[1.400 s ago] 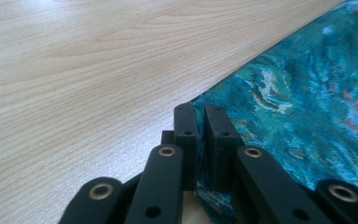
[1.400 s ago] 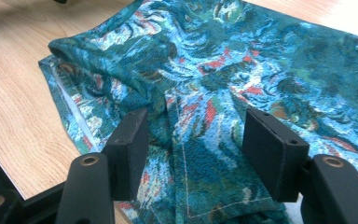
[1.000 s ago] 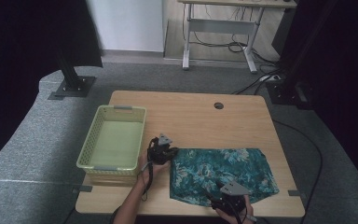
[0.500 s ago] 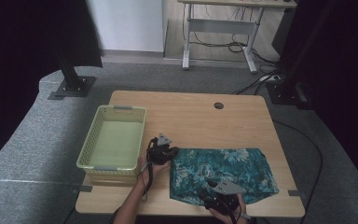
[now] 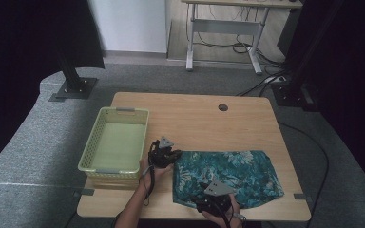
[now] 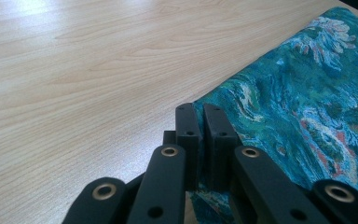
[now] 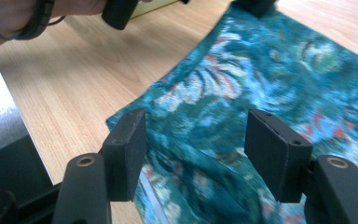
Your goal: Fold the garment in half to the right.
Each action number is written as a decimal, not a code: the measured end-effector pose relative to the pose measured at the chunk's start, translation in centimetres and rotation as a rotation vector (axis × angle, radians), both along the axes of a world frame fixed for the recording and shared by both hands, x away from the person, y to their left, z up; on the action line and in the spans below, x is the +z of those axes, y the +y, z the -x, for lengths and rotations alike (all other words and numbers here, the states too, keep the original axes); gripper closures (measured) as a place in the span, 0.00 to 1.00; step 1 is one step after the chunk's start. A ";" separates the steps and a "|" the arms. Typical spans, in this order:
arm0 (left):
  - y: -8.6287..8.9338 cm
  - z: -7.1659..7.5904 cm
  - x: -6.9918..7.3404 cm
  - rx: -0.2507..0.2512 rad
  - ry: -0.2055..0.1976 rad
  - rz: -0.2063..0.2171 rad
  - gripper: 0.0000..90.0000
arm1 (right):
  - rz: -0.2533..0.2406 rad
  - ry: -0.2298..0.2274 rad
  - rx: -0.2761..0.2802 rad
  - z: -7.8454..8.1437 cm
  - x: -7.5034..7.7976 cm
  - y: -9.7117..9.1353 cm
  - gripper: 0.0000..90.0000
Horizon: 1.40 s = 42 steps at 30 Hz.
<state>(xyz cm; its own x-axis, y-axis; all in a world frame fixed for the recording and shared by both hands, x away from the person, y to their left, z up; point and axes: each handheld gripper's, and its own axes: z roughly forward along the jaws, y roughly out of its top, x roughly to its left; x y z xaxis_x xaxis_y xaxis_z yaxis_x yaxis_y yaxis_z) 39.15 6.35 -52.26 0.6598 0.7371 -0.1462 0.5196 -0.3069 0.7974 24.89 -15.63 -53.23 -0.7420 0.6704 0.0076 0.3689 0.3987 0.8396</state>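
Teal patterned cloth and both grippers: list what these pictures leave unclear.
- Teal patterned cloth: its near edge, high view, covered by the right gripper and the hand.
- Left gripper: whether cloth is pinched, left gripper view, jaws shut together at the cloth's corner.
- Cloth's folds, right gripper view: blurred.
- Green basket: its mesh, high view, too small.

The wooden bench stood on grey carpet. Behind it were a white wall, a second desk with cables, and dark curtains.

black left gripper, brass-ringed screw holes; right gripper with grey three-cornered plate.
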 end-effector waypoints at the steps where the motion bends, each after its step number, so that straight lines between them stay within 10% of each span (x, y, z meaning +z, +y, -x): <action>1: 0.0 0.0 0.0 -0.001 0.001 -0.003 0.96 | 0.016 0.000 0.005 0.0 -0.1 0.4 0.42; 21: 0.1 0.1 0.0 0.006 0.007 -0.007 0.95 | 0.093 0.041 0.095 0.0 -0.9 4.9 0.41; 42: -0.3 0.5 -0.9 0.009 0.012 -0.037 0.95 | 0.133 0.075 0.025 -0.1 -2.1 6.6 0.48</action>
